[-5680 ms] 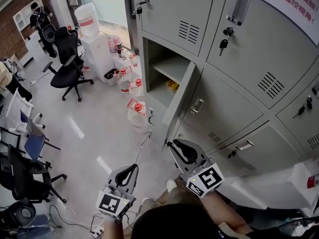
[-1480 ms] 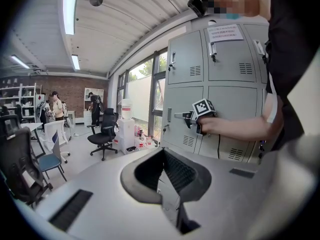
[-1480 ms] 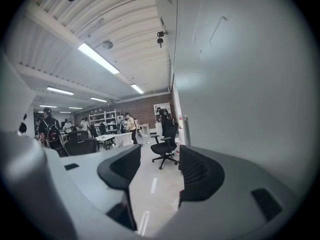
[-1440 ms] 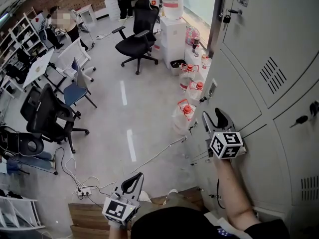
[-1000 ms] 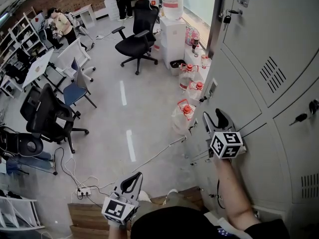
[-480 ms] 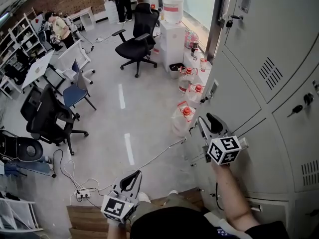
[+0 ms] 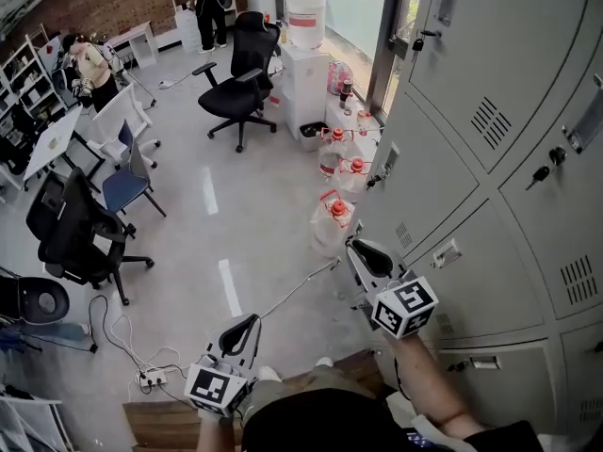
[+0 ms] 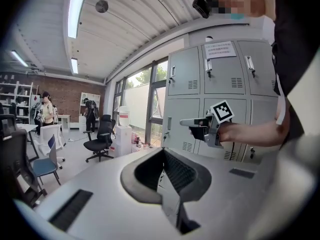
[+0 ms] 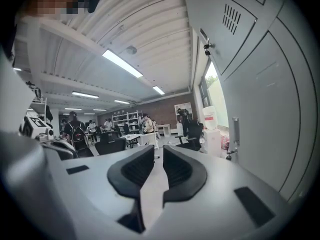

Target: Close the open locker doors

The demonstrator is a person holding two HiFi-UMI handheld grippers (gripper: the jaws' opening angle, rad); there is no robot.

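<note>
The grey locker bank [image 7: 490, 158] fills the right of the head view, and every door I can see lies flush. The lower door by the window [image 7: 429, 186] has its latch handle [image 7: 389, 158] at the left edge. My right gripper [image 7: 356, 245] hangs just off that door's lower corner, touching nothing. Its jaws have just been closing and stand a narrow gap apart, with nothing between them [image 9: 155, 154]. The same door [image 9: 260, 124] runs along the right of the right gripper view. My left gripper [image 7: 247, 325] is low by my body, shut and empty [image 8: 162, 156].
Water jugs [image 7: 334, 210] stand on the floor at the foot of the lockers, beside a water dispenser [image 7: 304, 26]. Office chairs [image 7: 236, 73] [image 7: 80, 234] and desks fill the left. A cable [image 7: 292, 290] and a power strip [image 7: 151, 377] lie near my feet.
My right gripper has drawn back from the locker door, down and left in the picture, and its jaws have narrowed. The left gripper has shifted only slightly.
</note>
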